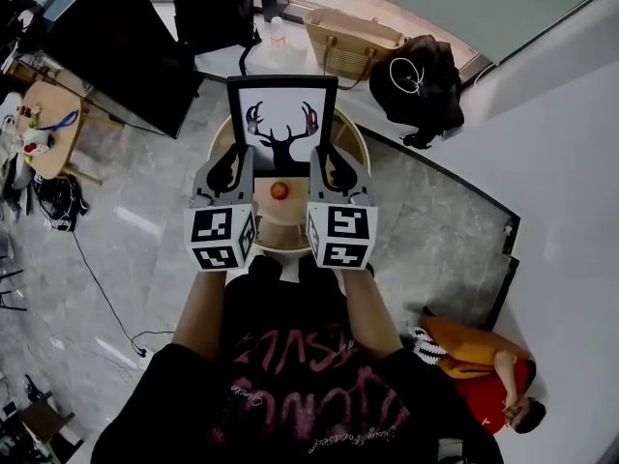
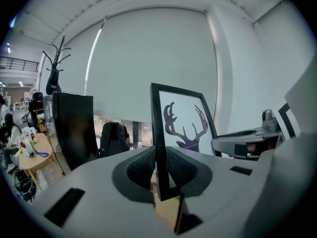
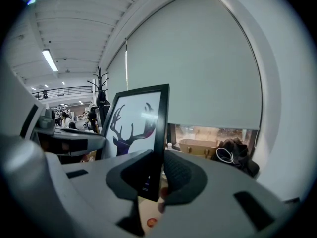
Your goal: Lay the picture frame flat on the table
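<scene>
A black picture frame (image 1: 282, 124) with a deer-antler print stands upright above the round wooden table (image 1: 350, 135). My left gripper (image 1: 232, 169) is shut on the frame's left edge (image 2: 159, 148), near its lower corner. My right gripper (image 1: 329, 167) is shut on the frame's right edge (image 3: 158, 143). The antler print (image 2: 187, 125) faces me in the left gripper view, and the antler print (image 3: 131, 125) also shows in the right gripper view. The frame's lower corners hang just above the tabletop.
A small red-orange ball (image 1: 280, 190) lies on the table between the grippers. Behind the table are a tan basket bag (image 1: 350, 39), a black bag (image 1: 426, 83) and a black backpack (image 1: 213, 8). A person in orange (image 1: 484, 370) lies on the floor at right.
</scene>
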The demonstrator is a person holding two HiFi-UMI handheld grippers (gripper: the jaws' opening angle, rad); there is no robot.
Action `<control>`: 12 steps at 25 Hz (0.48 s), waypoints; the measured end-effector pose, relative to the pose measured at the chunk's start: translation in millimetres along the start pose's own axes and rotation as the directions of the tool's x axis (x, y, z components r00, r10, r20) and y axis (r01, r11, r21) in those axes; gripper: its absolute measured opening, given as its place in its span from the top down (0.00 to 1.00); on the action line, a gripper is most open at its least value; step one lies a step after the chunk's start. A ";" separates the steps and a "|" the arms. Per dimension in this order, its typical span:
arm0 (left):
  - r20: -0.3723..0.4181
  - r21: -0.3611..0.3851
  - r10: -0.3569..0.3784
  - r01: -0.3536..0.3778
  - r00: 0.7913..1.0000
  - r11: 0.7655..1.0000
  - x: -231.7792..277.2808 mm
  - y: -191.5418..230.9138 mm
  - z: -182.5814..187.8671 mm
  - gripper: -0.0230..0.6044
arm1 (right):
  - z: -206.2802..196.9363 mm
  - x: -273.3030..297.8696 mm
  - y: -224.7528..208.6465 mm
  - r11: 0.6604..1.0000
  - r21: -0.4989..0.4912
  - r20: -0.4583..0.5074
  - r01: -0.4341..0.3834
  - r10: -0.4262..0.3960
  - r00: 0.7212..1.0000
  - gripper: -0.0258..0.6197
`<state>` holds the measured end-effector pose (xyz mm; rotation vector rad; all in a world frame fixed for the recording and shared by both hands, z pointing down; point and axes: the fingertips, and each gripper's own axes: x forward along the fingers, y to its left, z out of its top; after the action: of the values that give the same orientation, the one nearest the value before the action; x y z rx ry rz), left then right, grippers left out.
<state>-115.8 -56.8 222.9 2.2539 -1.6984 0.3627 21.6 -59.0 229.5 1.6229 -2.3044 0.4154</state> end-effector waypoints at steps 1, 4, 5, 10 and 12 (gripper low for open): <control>-0.005 0.000 0.001 -0.001 1.000 1.000 1.0 0.1 -3.1 0.85 | -2.8 1.1 -0.3 1.000 0.001 -0.005 -0.001 0.001 1.000 0.83; -0.026 -0.010 0.004 -0.004 1.000 1.000 3.7 0.3 -12.0 0.85 | -11.9 4.4 -0.1 1.000 0.006 -0.025 -0.006 0.006 1.000 0.83; -0.034 -0.014 0.005 -0.005 0.999 1.000 5.4 0.9 -14.9 0.85 | -14.7 6.3 -0.2 1.000 0.008 -0.032 -0.008 0.008 0.999 0.83; -0.077 -0.022 0.004 -0.006 0.997 1.000 12.5 2.3 -30.5 0.85 | -29.5 14.0 -2.1 1.000 0.018 -0.068 -0.012 0.013 0.998 0.83; -0.089 -0.025 0.004 -0.006 0.996 1.000 14.1 1.5 -36.4 0.85 | -35.2 15.3 -3.2 1.000 0.020 -0.079 -0.014 0.015 0.997 0.83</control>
<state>-114.3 -55.8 261.9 2.1824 -1.6551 0.4335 22.2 -59.2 268.0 1.5706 -2.2619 0.4980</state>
